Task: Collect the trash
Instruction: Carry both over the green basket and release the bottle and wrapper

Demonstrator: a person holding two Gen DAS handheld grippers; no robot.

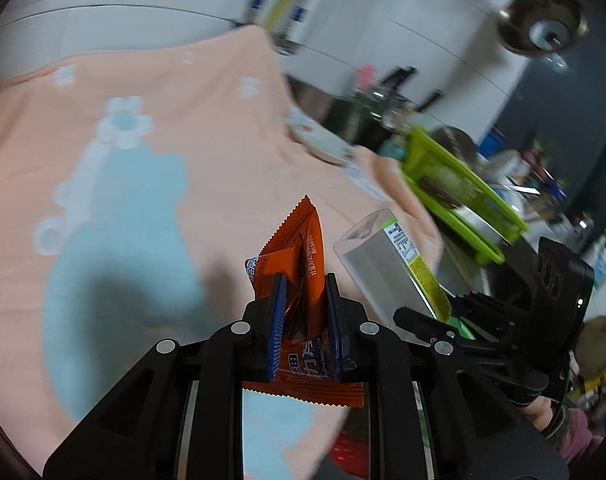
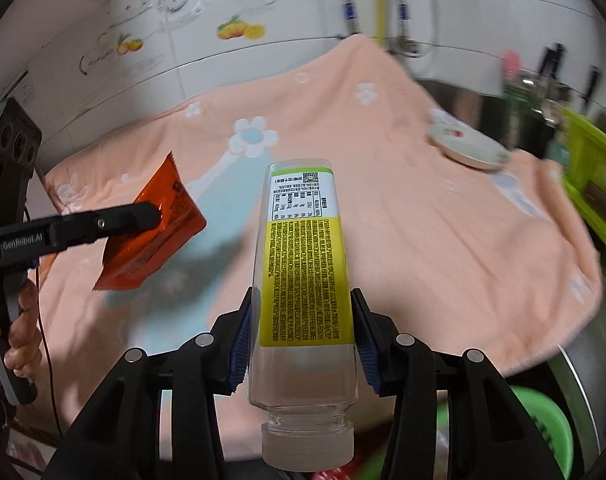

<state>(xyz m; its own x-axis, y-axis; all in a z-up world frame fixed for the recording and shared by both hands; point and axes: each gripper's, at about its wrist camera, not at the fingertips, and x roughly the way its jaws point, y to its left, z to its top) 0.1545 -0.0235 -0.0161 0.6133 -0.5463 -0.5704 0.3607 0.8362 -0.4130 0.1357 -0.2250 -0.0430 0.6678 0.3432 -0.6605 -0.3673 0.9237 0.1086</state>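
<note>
Above the peach flower-print towel (image 2: 383,208), left gripper (image 1: 302,312) is clamped on an orange snack wrapper (image 1: 303,256), lifted clear of the cloth. Right gripper (image 2: 303,332) is clamped on an empty clear plastic bottle (image 2: 303,248) with a yellow label, cap end toward the camera, also off the towel. Small white plate (image 2: 467,146) rests on the towel's far right edge, beside a green rack (image 2: 595,168).

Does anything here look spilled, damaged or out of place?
Nothing spilled or broken. The orange wrapper is crumpled between the left gripper's pads, and the empty plastic bottle is held cap toward the camera in the right gripper. A small plate rests on the peach towel.
</note>
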